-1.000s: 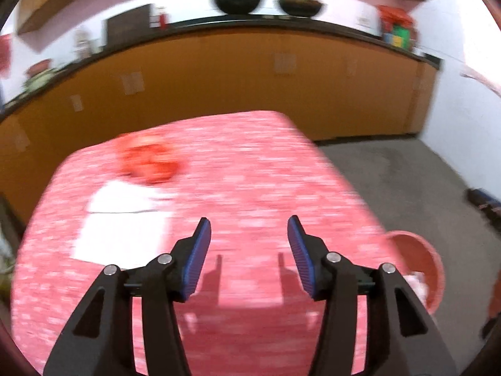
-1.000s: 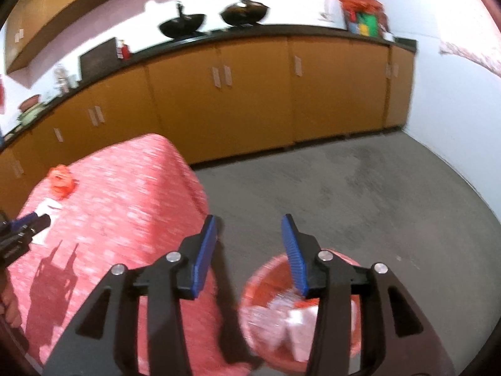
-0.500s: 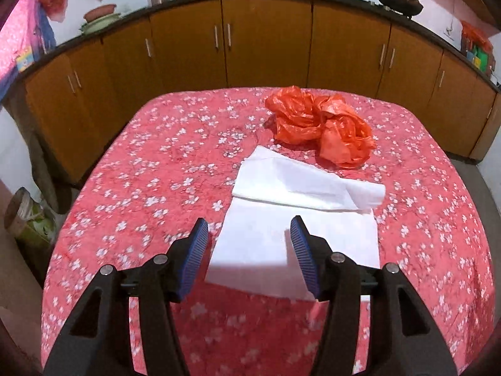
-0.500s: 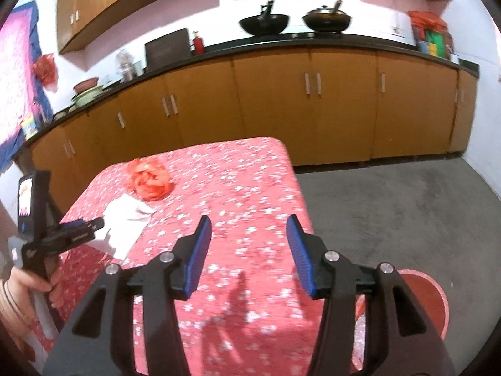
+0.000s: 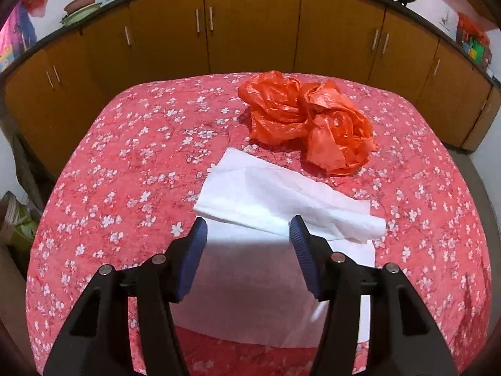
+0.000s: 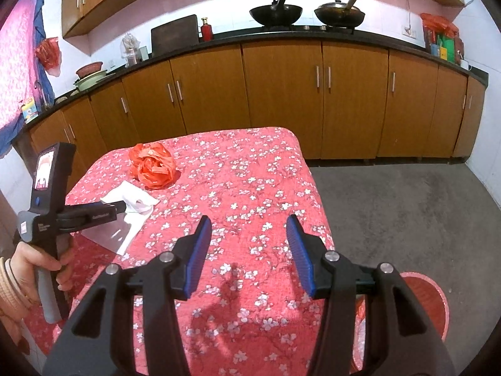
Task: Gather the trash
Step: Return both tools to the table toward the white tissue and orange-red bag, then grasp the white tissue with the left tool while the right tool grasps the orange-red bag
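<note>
A crumpled white paper tissue [image 5: 281, 200] lies on a flat white sheet [image 5: 250, 288] on the red flowered table [image 5: 131, 156]. A crumpled orange plastic bag [image 5: 307, 122] sits just beyond them. My left gripper [image 5: 249, 228] is open and empty, low over the white sheet, with the tissue's near edge between its fingertips. In the right wrist view the bag [image 6: 153, 164], the tissue [image 6: 137, 199] and the left gripper [image 6: 120, 210] show at the left. My right gripper [image 6: 249, 227] is open and empty above the table's right part.
A red bin [image 6: 429, 300] with some trash stands on the grey floor at the table's right side. Brown kitchen cabinets [image 6: 281, 100] run along the far wall. A basket [image 5: 14, 219] sits on the floor at the table's left.
My left gripper has swung from the table's right side to the white papers and moved in close over them. My right gripper has turned from over the bin to over the table.
</note>
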`<control>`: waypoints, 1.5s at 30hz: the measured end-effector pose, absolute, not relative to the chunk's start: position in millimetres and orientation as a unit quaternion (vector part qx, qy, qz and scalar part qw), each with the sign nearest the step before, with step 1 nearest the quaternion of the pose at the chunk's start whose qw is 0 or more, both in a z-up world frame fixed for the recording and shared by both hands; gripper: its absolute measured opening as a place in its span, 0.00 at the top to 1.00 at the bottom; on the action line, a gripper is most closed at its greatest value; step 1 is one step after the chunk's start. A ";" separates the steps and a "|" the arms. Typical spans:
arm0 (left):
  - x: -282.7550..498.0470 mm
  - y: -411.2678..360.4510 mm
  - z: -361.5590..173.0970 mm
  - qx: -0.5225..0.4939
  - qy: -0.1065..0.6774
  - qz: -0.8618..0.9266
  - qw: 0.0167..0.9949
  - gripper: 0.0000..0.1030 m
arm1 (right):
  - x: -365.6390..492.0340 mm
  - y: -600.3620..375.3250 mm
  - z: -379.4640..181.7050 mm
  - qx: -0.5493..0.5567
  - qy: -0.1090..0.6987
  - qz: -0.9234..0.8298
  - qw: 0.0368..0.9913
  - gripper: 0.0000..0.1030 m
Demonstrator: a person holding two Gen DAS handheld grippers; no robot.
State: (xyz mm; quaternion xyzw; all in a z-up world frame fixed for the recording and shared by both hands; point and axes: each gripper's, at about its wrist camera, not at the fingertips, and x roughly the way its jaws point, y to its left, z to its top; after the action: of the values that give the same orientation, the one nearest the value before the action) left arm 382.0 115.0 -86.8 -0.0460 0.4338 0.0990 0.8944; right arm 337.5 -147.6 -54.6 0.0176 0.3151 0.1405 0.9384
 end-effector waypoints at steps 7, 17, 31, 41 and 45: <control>380.5 112.9 -85.6 -0.044 0.428 0.089 0.898 0.94 | 341.3 -138.7 -58.3 0.018 0.319 0.144 0.936 0.52; 357.5 130.9 -73.6 -0.040 0.396 0.095 0.913 0.99 | 347.7 -113.0 -53.6 0.008 0.317 0.157 0.935 0.52; 320.8 196.6 -61.4 -0.045 0.373 0.123 0.919 0.99 | 371.9 -28.1 -55.7 -0.012 0.320 0.196 0.927 0.52; 313.4 219.8 -65.3 -0.058 0.360 0.133 0.921 0.99 | 424.5 21.1 -62.8 -0.026 0.327 0.178 0.928 0.39; 312.5 221.8 -64.8 -0.064 0.357 0.131 0.923 0.99 | 441.3 38.1 -68.9 -0.041 0.333 0.170 0.927 0.31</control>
State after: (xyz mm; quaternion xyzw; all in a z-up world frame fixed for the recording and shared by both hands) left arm 312.5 221.8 -64.8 -0.0640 0.3566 0.1305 0.9229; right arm 441.3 38.1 -68.9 -0.0412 0.3329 0.1699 0.9266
